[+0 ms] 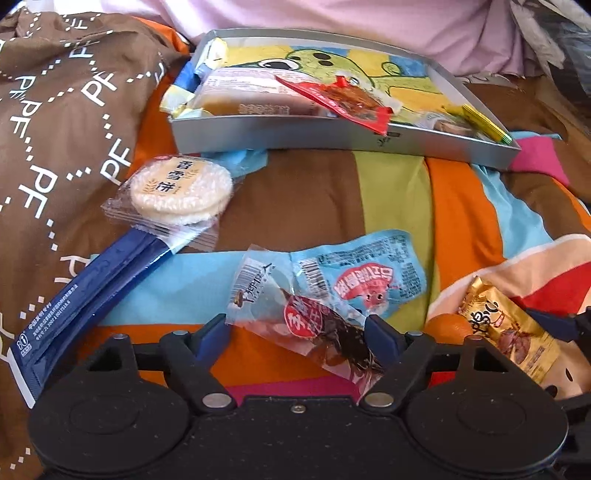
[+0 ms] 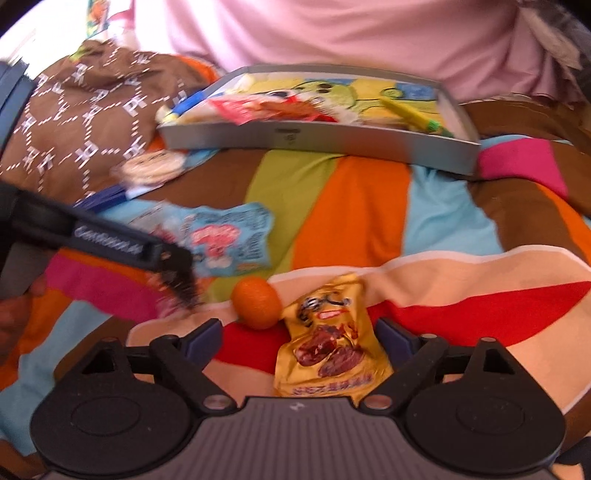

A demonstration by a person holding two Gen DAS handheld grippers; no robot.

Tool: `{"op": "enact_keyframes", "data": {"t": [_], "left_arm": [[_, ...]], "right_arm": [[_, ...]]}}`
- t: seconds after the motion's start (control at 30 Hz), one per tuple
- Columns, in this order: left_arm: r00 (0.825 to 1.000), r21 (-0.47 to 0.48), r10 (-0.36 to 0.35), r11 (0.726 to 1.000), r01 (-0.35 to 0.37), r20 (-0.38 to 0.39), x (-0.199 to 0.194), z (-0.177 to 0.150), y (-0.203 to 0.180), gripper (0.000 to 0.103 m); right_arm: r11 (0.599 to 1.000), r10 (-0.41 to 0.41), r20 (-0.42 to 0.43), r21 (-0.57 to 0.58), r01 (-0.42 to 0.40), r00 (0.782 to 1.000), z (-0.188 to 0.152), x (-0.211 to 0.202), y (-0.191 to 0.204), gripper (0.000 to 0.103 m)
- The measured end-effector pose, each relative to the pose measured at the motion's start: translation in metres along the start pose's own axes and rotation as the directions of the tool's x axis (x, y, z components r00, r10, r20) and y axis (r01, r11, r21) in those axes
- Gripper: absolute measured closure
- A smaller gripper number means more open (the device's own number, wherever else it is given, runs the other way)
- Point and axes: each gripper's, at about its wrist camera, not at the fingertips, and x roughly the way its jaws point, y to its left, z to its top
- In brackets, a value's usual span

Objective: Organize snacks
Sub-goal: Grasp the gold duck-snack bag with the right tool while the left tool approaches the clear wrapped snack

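Observation:
My left gripper (image 1: 299, 328) is open, its blue fingers on either side of a clear packet with a red label and a dark snack (image 1: 325, 332) that lies on the striped bedspread. Just beyond it lies a light blue packet (image 1: 369, 273). In the right wrist view my right gripper (image 2: 301, 339) is open around a gold packet (image 2: 328, 350), with a small orange fruit (image 2: 256, 302) just to its left. At the back sits a silver tin tray (image 1: 332, 136) holding a red packet (image 1: 343, 99), a bread packet (image 1: 251, 96) and a yellow-green stick (image 1: 480, 122).
A rice cracker packet (image 1: 181, 188) and a long dark blue stick packet (image 1: 74, 295) lie at the left, against a brown patterned bag (image 1: 55, 110). Pink fabric (image 1: 332, 22) rises behind the tray. The bedspread between tray and packets is bare.

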Motion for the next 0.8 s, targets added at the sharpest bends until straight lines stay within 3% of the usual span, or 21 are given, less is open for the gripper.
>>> {"op": "enact_keyframes", "data": {"t": [0.07, 0.3, 0.43, 0.8], "left_arm": [[1.0, -0.005, -0.004, 1.0, 0.004, -0.006, 0.001, 0.001, -0.002, 0.023], [0.999, 0.022, 0.026, 0.999, -0.025, -0.037, 0.016, 0.001, -0.012, 0.012], [0.999, 0.031, 0.03, 0.999, -0.029, -0.027, 0.015, -0.001, -0.012, 0.013], [0.999, 0.022, 0.037, 0.999, -0.037, 0.002, -0.008, -0.006, 0.008, 0.036]], "right_arm": [[1.0, 0.004, -0.007, -0.021, -0.004, 1.0, -0.002, 0.001, 0.006, 0.017], [0.999, -0.011, -0.047, -0.047, 0.008, 0.999, -0.003, 0.008, 0.007, 0.04], [0.999, -0.008, -0.059, -0.05, 0.005, 0.998, -0.002, 0.007, 0.004, 0.042], [0.996, -0.05, -0.023, -0.079, 0.048, 0.998, 0.001, 0.003, -0.001, 0.046]]}}
